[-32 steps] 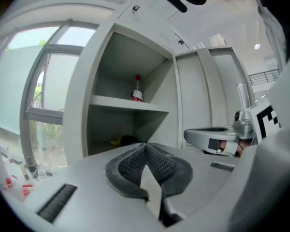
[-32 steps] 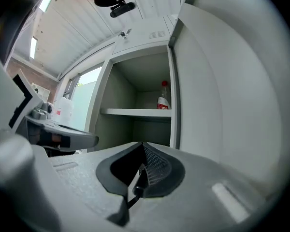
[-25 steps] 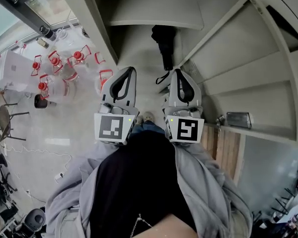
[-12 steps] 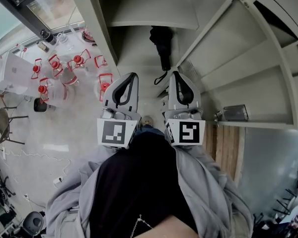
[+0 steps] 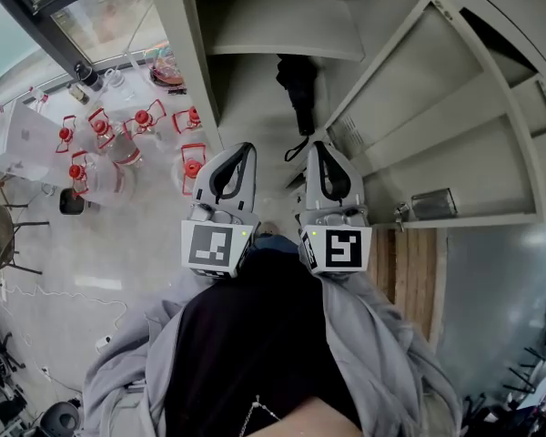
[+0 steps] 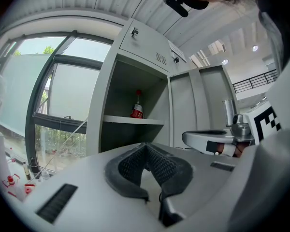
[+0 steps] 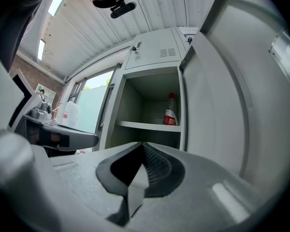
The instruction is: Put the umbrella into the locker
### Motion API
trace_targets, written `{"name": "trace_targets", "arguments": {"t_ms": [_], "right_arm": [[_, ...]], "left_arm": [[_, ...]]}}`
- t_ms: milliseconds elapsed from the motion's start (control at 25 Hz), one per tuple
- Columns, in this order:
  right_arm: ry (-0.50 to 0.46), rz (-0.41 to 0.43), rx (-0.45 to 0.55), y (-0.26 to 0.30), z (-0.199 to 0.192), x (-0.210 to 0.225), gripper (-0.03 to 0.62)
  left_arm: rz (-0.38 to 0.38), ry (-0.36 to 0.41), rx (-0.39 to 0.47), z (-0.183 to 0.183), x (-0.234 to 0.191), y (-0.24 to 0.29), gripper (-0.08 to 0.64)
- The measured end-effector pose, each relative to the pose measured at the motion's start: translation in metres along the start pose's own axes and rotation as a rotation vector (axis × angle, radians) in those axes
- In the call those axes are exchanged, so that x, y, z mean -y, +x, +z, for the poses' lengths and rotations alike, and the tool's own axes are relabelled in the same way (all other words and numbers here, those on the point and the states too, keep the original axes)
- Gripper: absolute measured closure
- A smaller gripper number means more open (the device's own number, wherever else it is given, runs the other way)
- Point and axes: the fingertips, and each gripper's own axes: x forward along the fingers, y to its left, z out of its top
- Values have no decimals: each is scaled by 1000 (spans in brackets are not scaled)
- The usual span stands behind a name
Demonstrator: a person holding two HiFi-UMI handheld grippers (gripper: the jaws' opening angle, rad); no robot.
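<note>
In the head view the black folded umbrella (image 5: 298,89) lies inside the open grey locker (image 5: 282,25), below its shelf, with its strap trailing toward the front. My left gripper (image 5: 244,149) and right gripper (image 5: 317,146) are held side by side in front of the opening, short of the umbrella. Both are shut and hold nothing. The left gripper view shows the closed jaws of the left gripper (image 6: 146,147) pointing level at the locker. The right gripper view shows the same for the right gripper (image 7: 143,145). The umbrella is hidden in both gripper views.
A red-labelled bottle (image 6: 137,109) (image 7: 169,113) stands on the locker shelf. The locker door (image 5: 437,89) swings open to the right. Several clear jugs with red caps (image 5: 100,144) crowd the floor on the left by the window.
Both grippers have drawn back a little from the locker opening, staying shut. The umbrella has not moved.
</note>
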Motion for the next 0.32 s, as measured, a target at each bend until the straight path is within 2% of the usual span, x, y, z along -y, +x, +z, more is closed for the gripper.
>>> {"name": "trace_targets", "arguments": {"t_ms": [320], "right_arm": [[8, -20, 2, -4, -13, -15, 589]], "left_arm": [[-25, 1, -1, -13, -9, -12, 554]]}}
